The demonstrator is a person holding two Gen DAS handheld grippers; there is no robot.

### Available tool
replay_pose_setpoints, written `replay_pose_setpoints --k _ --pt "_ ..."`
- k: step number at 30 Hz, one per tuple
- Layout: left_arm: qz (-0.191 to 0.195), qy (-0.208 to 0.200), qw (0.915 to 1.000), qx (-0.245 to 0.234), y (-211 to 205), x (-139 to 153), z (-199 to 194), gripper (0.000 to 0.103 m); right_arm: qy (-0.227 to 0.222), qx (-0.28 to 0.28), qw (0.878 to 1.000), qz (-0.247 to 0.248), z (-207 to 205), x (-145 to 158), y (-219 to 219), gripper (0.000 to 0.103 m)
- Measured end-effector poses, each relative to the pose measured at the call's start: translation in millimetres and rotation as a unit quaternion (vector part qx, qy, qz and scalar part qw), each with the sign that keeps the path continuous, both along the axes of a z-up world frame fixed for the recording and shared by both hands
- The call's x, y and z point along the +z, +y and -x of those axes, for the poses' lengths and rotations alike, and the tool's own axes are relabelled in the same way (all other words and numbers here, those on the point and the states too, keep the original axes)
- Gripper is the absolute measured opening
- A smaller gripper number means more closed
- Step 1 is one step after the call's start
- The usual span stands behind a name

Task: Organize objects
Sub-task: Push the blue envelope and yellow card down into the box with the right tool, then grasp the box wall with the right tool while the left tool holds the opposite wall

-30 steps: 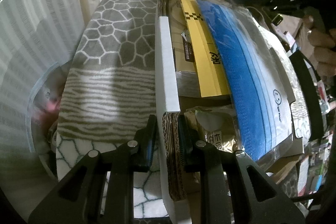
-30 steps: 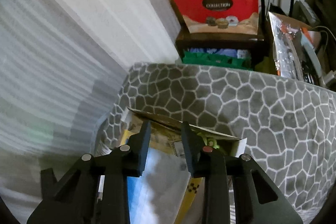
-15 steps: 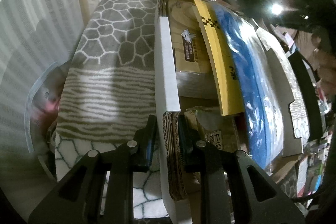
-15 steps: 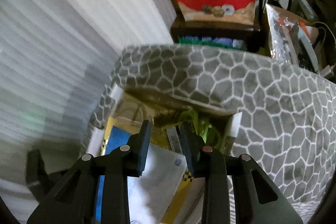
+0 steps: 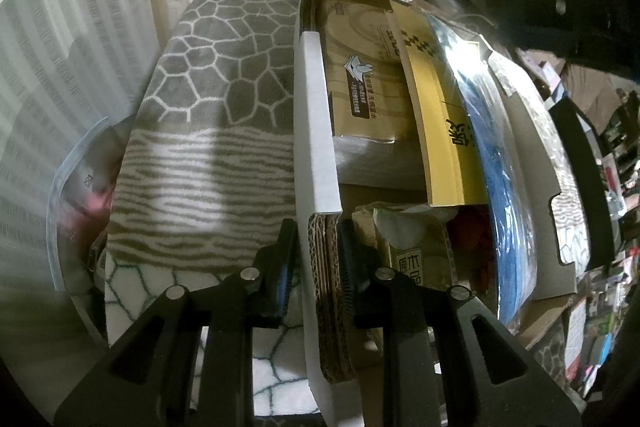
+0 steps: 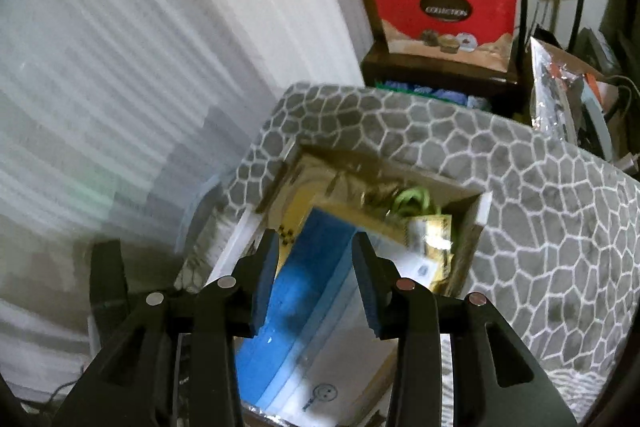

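The grey cobble-patterned blanket (image 5: 224,75) is lying over the furniture and partly draping the open cardboard box (image 5: 316,131), whose white-faced corrugated wall is standing upright in the left wrist view. Inside the box, packed on edge, are sitting a gold tissue pack (image 5: 360,83), a yellow flat box (image 5: 436,115) and a blue plastic-wrapped pack (image 5: 480,131); a smaller gold bag (image 5: 416,259) is lying lower, near the front. The left gripper (image 5: 322,259) is clamping the layered edge of the box wall, both pads pressing the cardboard, steadying the box. The right gripper (image 6: 314,279) is hovering above the box opening with its jaws opening; the blue pack is showing through the gap below, but the pads are not touching it, so nothing is held there. Judgement: the step in hand is seating the flat items upright while the box is braced. To do it well, the left grip should be keeping the wall square and not bowing it inward; the right should be clearing the pack fully before lifting away, so the slippery wrap is not dragging out. Blanket edge near the far rim could be snagging.
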State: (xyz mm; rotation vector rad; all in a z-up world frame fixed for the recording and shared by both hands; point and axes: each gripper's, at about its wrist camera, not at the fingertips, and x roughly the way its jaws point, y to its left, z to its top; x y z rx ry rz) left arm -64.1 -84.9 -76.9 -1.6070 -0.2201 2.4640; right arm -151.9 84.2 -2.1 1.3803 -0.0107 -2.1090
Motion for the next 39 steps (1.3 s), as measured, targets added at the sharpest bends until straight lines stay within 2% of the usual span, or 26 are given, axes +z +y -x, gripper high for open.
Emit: replay_pose_setpoints --k 3,7,9,11,14,16,19,22,25,27,29,30,31,34,36,39 --pt "-0.01 0.0 1.0 0.002 -2 1 0 0.019 0.004 -0.01 1.0 -0.027 -3 -7 2 0.039" --pt "-0.034 0.008 0.9994 0.007 -12 9 1 0.019 0.008 -0.038 0.999 -0.034 -8 -9 23 0.039" --pt "-0.033 0.014 0.9993 0.009 -15 16 3 0.022 0.013 -0.053 0.998 -0.04 -11 -9 34 0.042" --pt "-0.026 0.018 0.9994 0.011 -15 20 6 0.036 0.016 -0.066 0.997 -0.048 -14 -9 45 0.044" --pt "-0.019 0.019 0.9996 0.011 -15 25 11 0.052 0.011 -0.079 0.995 -0.053 -17 -13 57 0.048" --pt "-0.02 0.02 0.9995 0.015 -16 27 15 0.06 0.01 -0.089 0.994 -0.056 -20 -14 64 0.058" --pt "-0.021 0.018 0.9995 0.018 -18 28 20 0.067 0.011 -0.099 0.993 -0.064 -26 -17 71 0.07" --pt "-0.027 0.017 0.9994 0.017 -18 31 23 0.075 -0.001 -0.104 0.993 -0.062 -30 -24 78 0.072" --pt "-0.02 0.017 0.9996 0.014 -16 32 26 0.075 -0.005 -0.111 0.992 -0.067 -35 -32 82 0.073" --pt "-0.014 0.019 0.9997 0.007 -13 32 29 0.069 -0.008 -0.111 0.992 -0.067 -36 -37 82 0.071" --pt "-0.008 0.009 0.9999 -0.004 -9 28 33 0.05 -0.017 -0.11 0.992 -0.062 -37 -44 80 0.057" --pt "-0.006 0.002 0.9999 -0.011 -7 25 35 0.047 -0.023 -0.11 0.992 -0.059 -36 -47 80 0.045" --pt "-0.003 0.001 0.9999 -0.014 -5 24 36 0.041 -0.032 -0.109 0.992 -0.054 -36 -50 79 0.038" --pt "-0.01 -0.004 0.9997 -0.023 -2 20 38 0.031 -0.036 -0.104 0.993 -0.044 -38 -53 77 0.028" --pt "-0.005 -0.004 0.9997 -0.022 -1 20 39 0.03 -0.04 -0.101 0.993 -0.036 -37 -53 75 0.02" --pt "0.002 -0.005 0.9998 -0.021 1 21 38 0.027 -0.038 -0.101 0.993 -0.039 -37 -52 73 0.02"
